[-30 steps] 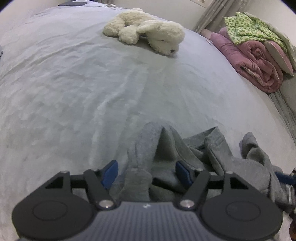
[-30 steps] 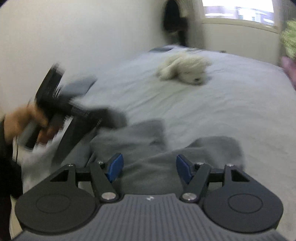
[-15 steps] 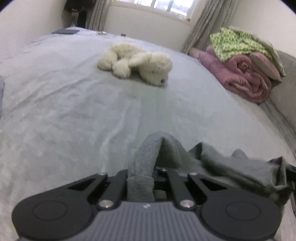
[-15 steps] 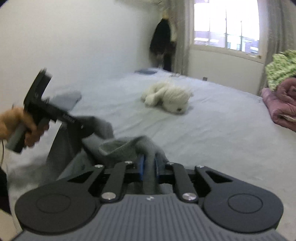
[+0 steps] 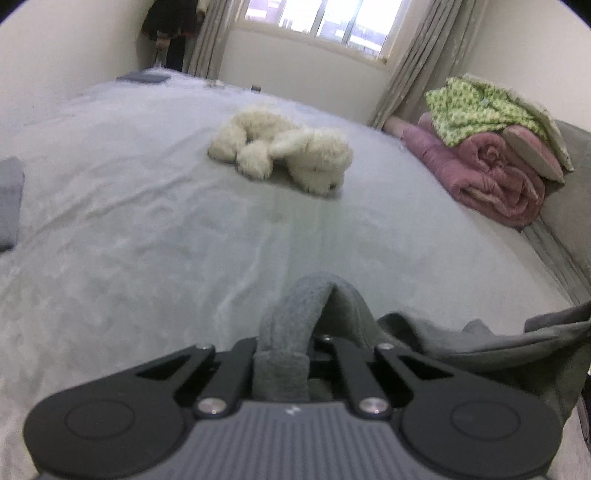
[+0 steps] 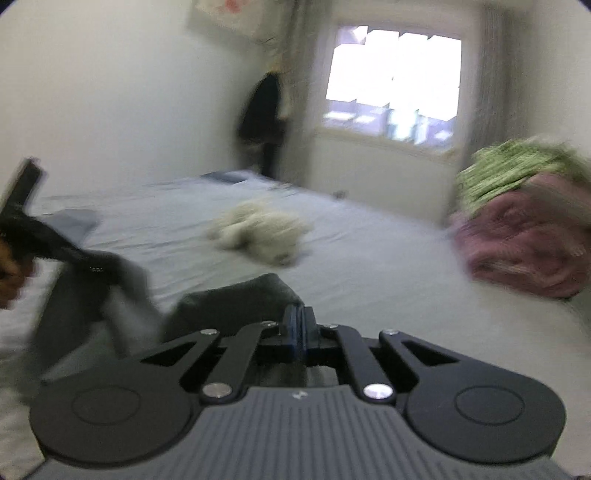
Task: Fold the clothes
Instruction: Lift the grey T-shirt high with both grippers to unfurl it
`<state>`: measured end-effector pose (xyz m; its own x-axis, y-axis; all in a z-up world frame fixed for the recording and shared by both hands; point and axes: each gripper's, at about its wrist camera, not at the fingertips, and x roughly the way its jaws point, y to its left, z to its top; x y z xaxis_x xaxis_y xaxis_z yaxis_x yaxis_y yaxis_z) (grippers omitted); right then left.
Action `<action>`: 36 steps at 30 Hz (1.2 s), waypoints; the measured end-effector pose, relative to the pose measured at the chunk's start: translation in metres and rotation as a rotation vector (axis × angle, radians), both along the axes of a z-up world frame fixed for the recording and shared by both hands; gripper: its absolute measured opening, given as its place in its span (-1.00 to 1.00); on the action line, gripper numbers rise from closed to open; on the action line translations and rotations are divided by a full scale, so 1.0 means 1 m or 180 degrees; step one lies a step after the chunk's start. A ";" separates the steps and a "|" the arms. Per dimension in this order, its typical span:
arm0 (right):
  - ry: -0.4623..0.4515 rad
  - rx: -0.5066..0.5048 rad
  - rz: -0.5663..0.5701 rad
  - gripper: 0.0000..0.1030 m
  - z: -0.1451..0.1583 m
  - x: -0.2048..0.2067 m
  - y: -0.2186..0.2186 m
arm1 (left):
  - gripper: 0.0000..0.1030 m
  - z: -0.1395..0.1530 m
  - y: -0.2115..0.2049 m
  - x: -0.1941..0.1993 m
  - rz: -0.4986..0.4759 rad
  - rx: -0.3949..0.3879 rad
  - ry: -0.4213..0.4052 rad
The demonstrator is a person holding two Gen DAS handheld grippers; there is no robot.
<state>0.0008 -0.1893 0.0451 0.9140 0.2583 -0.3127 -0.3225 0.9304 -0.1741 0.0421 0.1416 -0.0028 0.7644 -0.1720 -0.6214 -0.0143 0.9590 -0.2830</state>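
grey garment [image 5: 461, 343] stretched sideways, both tools clamped

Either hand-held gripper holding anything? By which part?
Both are shut on the grey garment: left hand-held gripper pinches a bunched fold, right hand-held gripper another bunched edge.

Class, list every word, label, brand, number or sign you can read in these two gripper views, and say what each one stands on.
No readable words or numbers.
Left gripper: a small pale mark on its grey body, too small to read.
Right gripper: the same kind of mark, blurred.
Wall picture: blurred, nothing legible.
Grey garment: no label visible.
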 end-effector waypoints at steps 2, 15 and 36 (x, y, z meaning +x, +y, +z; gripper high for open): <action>-0.0162 -0.0086 -0.0202 -0.93 0.003 -0.007 -0.002 | -0.96 0.008 0.002 -0.005 0.0016 0.0001 -0.0082; -0.0858 0.0109 -0.1019 -0.94 0.047 -0.072 -0.028 | -0.96 0.108 -0.012 -0.079 -0.0139 0.0501 -0.1104; -0.2534 -0.0005 -0.1393 -0.95 0.172 -0.139 -0.023 | -0.95 0.325 -0.014 -0.246 -0.0097 0.0803 -0.3435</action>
<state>-0.1385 -0.2127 0.2169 0.8764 -0.1627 0.4534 0.2759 0.9411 -0.1956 -0.2041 0.1272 0.3219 0.9232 -0.1621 0.3486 0.1465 0.9867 0.0709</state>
